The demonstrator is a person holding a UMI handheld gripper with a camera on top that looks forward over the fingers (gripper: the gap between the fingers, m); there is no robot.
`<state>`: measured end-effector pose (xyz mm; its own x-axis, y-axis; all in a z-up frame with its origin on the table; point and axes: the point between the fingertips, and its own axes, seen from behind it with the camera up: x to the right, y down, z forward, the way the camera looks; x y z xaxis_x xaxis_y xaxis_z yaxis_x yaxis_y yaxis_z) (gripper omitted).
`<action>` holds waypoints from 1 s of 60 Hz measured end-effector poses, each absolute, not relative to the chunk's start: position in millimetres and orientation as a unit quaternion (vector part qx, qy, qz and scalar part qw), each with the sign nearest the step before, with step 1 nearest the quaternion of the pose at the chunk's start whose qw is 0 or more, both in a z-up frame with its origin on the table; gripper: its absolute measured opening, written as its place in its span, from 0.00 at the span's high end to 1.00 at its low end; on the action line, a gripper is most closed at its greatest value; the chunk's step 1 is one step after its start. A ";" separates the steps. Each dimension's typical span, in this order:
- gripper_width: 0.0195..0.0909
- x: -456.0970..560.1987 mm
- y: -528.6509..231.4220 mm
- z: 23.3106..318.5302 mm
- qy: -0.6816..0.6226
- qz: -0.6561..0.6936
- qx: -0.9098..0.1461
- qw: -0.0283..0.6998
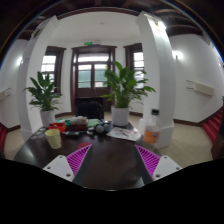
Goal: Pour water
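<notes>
The gripper (111,160) sits at the bottom centre of the frame, its two fingers spread wide apart, magenta pads (78,156) facing inward, nothing held between them, pointing up-frame.

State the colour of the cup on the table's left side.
Yellow-green cup, gripper view.

The table (40,150) has a dark, smooth top with a dull sheen, and the things gathered on it are too small to tell what they are made of. The gripper (111,158) stands with its fingers apart, nothing between them; their outer faces look like pale, matt plastic, and the magenta pads (78,156) on their inner faces show a ribbed, matt surface. Beyond, the white walls and pillar (159,60) look matt and painted, the door frame (93,62) looks like dark wood, and the floor (190,140) is pale and faintly glossy.
</notes>
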<state>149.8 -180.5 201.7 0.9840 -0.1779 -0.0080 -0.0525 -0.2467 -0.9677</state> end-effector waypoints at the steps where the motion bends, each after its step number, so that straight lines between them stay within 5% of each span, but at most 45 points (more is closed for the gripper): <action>1: 0.08 157.9 -183.0 196.2 0.078 -0.055 -0.788 0.608; 17: 0.09 295.2 -154.5 129.7 0.124 -0.092 -0.762 0.628; 36: 0.12 348.5 -72.6 123.7 0.107 -0.067 -0.752 0.647; 43: 0.28 346.7 -57.3 127.1 0.092 -0.069 -0.744 0.659; 48: 0.53 348.5 -54.4 130.3 0.076 -0.088 -0.740 0.663; 60: 0.78 349.8 -53.2 131.5 0.076 -0.101 -0.739 0.662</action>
